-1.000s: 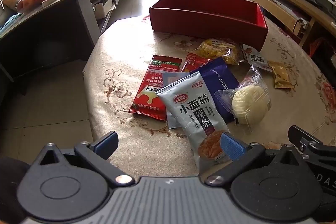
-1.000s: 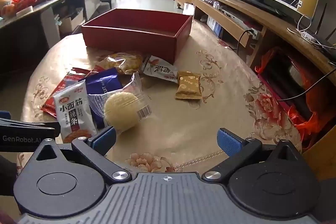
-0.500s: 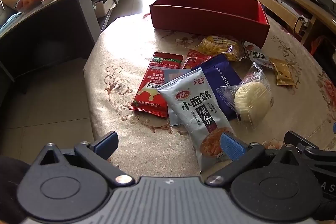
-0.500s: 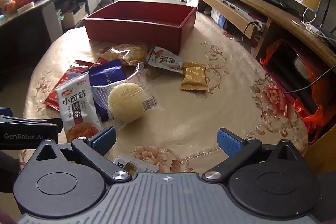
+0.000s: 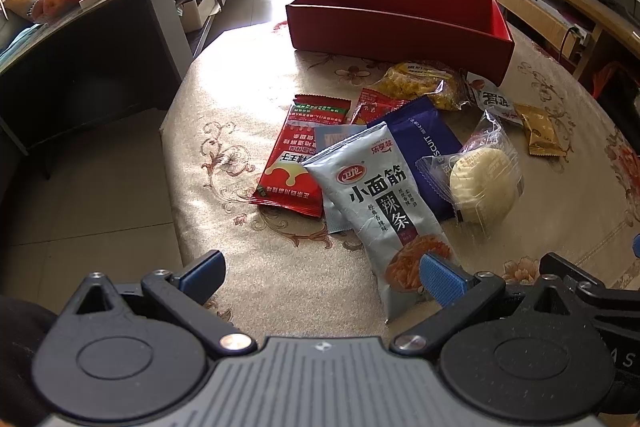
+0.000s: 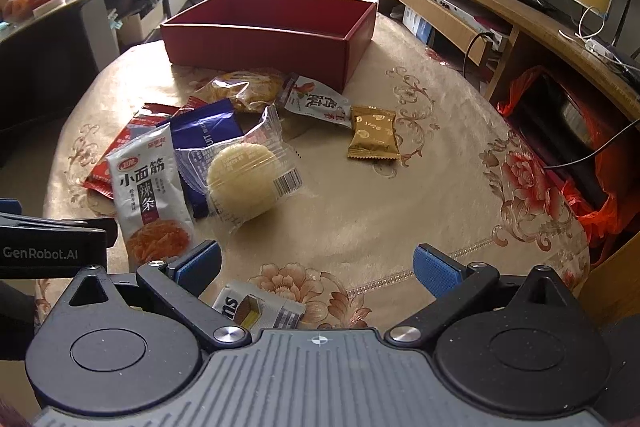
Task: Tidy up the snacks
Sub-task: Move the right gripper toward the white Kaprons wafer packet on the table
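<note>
I've pulled both hands back toward me since a second ago, and the snacks now sit a touch farther out, with a small grey wrapped pack [image 6: 260, 309] newly showing right under my right gripper [image 6: 318, 267]. Its jaws stand wide apart, holding nothing, blue pads hovering over the floral cloth of the surface [image 6: 400, 219]. My left gripper [image 5: 320, 273] is the same story: jaws spread, empty, the right pad sitting just over the near end of the grey spicy-strip packet [image 5: 380, 203].

That packet lies on top of the pile, overlapping the dark blue biscuit packet [image 5: 424, 143] and beside the red packet [image 5: 294, 163] on its left. The round pale cake in clear wrap [image 5: 482, 183] leans against the blue packet's right side. Farther out, the yellow snack bag [image 5: 424, 83], a white packet [image 5: 496, 103] and a small gold packet [image 5: 540, 133] lie near the red box [image 5: 396, 33]. The box sits at the far side of the surface, open-topped, nothing visible inside.
</note>
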Motion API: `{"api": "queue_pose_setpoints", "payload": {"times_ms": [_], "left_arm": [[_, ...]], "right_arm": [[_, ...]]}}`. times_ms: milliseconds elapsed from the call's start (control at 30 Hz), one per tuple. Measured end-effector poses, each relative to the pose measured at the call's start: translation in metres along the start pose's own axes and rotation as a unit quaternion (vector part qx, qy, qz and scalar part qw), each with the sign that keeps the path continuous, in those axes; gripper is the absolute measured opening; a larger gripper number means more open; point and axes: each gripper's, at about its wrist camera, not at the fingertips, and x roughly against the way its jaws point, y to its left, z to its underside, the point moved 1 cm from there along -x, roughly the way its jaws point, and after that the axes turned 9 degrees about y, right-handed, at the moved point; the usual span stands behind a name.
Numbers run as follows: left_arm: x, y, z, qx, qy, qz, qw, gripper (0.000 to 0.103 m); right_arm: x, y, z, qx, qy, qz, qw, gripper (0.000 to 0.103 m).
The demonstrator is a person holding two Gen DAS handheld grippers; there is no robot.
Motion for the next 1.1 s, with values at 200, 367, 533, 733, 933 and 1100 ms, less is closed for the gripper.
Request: {"api": "queue_pose_setpoints", "payload": {"times_ms": [200, 367, 533, 733, 933, 1100], "left_arm": [[-0.0011, 0.0002, 0.0015, -0.004, 0.002, -0.001, 1.0000, 0.102], [-0.0018, -0.0008, 0.0031, -0.008, 0.003, -0.002, 1.0000, 0.102], [-0.0023, -0.0021, 0.0044, -0.013, 0.004, -0.003, 0.9999, 0.102], [-0.0022, -0.0023, 0.0068, -0.015, 0.005, -0.004, 0.9999, 0.102], [-0.0027, -0.0016, 0.0068, -0.015, 0.006, -0.004, 0.9999, 0.102], [-0.0035, -0.0014, 0.0070, -0.016, 0.005, -0.006, 0.9998, 0.101]], "right_arm": [[-0.0008, -0.0008, -0.0006, -0.003, 0.001, 0.000, 1.000, 0.103], [-0.0023, -0.0006, -0.0009, -0.002, 0.003, 0.001, 1.000, 0.103], [-0.0044, 0.0001, -0.0003, 0.000, 0.006, 0.004, 1.000, 0.103], [-0.0049, 0.0001, 0.0003, 0.000, 0.008, 0.006, 1.000, 0.103], [-0.0052, 0.0004, 0.0009, 0.002, 0.010, 0.006, 1.000, 0.103], [-0.0056, 0.0009, 0.0010, 0.002, 0.010, 0.006, 1.000, 0.103]]}}
